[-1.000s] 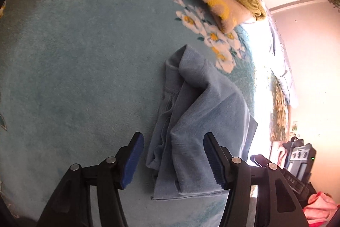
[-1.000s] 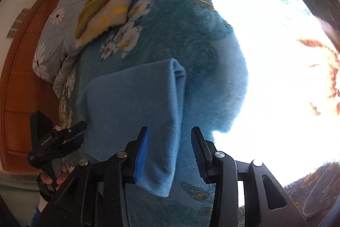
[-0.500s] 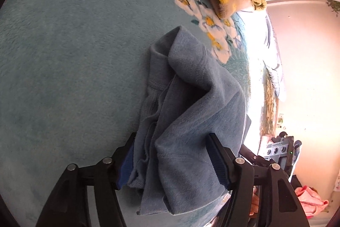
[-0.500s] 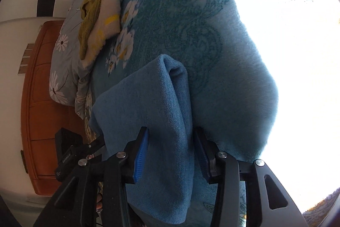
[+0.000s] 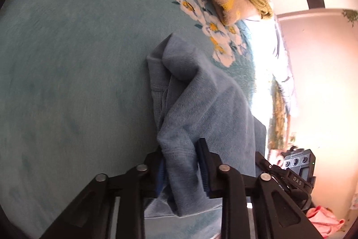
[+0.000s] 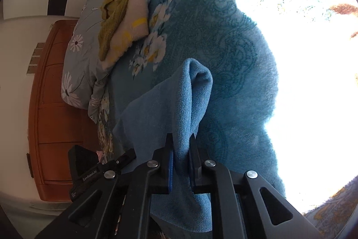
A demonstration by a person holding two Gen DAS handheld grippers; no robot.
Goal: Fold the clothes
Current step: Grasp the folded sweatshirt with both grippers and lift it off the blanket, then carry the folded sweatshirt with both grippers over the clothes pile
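Left wrist view: the left gripper (image 5: 180, 168) has its jaws closed on a bunched edge of the blue fleece garment (image 5: 208, 109). The cloth runs forward and away from the pads, its long axis along the fingers, ending in a rounded fold at the far end. A stitched hem shows on the left side, lying on the teal bedspread (image 5: 73, 64).

Right wrist view: the right gripper (image 6: 180, 161) is likewise clamped on the same garment (image 6: 170, 109), a narrow pinch of it rising between the pads. From here the cloth stretches ahead to a doubled-over peak and slopes off to the left toward the other gripper's body, just beside it at lower left.

Both grippers hold the near edge, side by side, neither clearly nearer than the other. The bulk of the garment lies ahead of both, partly lifted, partly resting on the spread.

Judgement: a fold is in progress. Whether the held edge is meant to go forward over the far part or be drawn back, I cannot settle.

Beyond the far fold: a yellow knit garment (image 6: 118, 12) on a cream blanket (image 6: 132, 33), against a daisy-print pillow (image 6: 76, 73). A pink cloth (image 5: 324, 220) lies off the bed, lower right. No containers in view.
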